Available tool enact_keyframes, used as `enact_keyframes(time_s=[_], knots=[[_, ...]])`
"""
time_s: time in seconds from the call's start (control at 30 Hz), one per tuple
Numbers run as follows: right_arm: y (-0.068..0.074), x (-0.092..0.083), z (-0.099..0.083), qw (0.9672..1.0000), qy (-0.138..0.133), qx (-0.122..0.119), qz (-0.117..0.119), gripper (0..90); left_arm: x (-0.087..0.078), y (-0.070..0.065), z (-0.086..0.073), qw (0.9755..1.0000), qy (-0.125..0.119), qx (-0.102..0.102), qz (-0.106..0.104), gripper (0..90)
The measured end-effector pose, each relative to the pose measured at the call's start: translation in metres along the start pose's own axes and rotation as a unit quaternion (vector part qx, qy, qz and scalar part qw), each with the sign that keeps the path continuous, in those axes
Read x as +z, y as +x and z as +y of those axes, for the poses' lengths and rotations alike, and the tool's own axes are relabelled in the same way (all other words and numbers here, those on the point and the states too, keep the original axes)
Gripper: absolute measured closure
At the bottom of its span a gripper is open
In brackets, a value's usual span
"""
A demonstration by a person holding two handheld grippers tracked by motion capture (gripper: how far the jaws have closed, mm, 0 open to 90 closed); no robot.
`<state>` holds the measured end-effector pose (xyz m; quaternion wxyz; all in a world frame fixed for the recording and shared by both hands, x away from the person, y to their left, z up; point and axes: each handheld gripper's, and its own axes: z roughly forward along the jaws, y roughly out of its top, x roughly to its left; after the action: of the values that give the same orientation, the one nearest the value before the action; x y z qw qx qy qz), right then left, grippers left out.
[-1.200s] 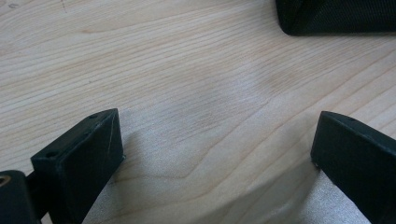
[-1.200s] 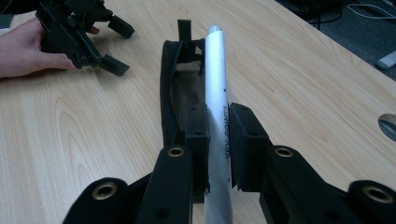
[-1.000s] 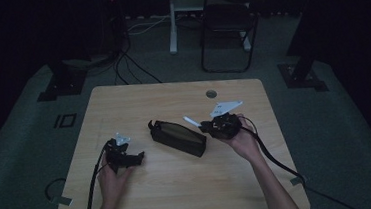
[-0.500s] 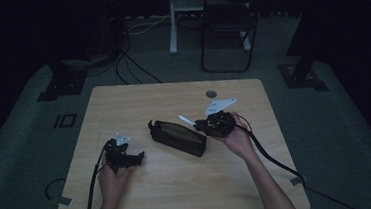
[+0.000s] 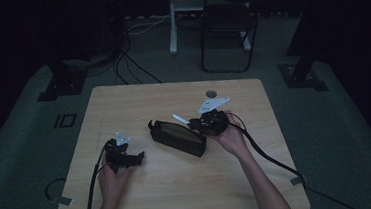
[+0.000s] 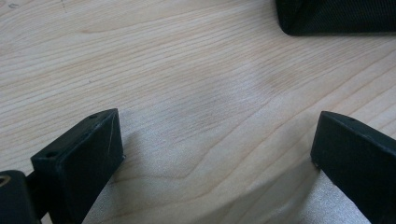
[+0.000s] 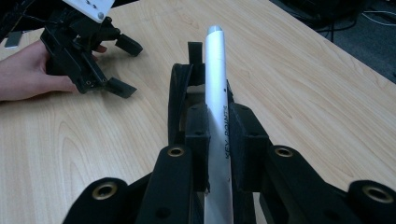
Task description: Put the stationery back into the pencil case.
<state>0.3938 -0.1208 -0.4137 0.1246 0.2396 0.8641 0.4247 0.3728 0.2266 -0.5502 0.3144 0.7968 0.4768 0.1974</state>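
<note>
White marker pen (image 7: 218, 107) is pinched between the jaws of the right gripper (image 5: 201, 123), just above the open black pouch (image 5: 177, 137) in the middle of the table (image 5: 123, 99). The pen's tip should point along the opening before lowering. The left gripper (image 5: 127, 159), jaws spread, rests on the wood beside the pouch.

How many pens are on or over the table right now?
1: a white pen clamped in the right gripper, held over the black case. Others may be hidden inside the case.
</note>
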Motion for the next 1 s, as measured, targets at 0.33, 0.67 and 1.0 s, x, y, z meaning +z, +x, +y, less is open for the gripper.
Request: enact_keyframes(time_s=[0.33, 0.67, 1.0], knots=[[0.002, 0.006, 0.006, 1.0, -0.007, -0.001, 0.006, 79.1, 0.0, 0.0, 0.0, 1.0, 0.0, 0.0, 0.0, 2.5], [0.0, 0.014, 0.007, 0.9999, -0.012, 0.001, 0.011, 79.1, 0.0, 0.0, 0.0, 1.0, 0.0, 0.0, 0.0, 2.5], [-0.002, 0.018, 0.007, 0.9998, -0.017, 0.003, 0.014, 79.1, 0.0, 0.0, 0.0, 1.0, 0.0, 0.0, 0.0, 2.5]])
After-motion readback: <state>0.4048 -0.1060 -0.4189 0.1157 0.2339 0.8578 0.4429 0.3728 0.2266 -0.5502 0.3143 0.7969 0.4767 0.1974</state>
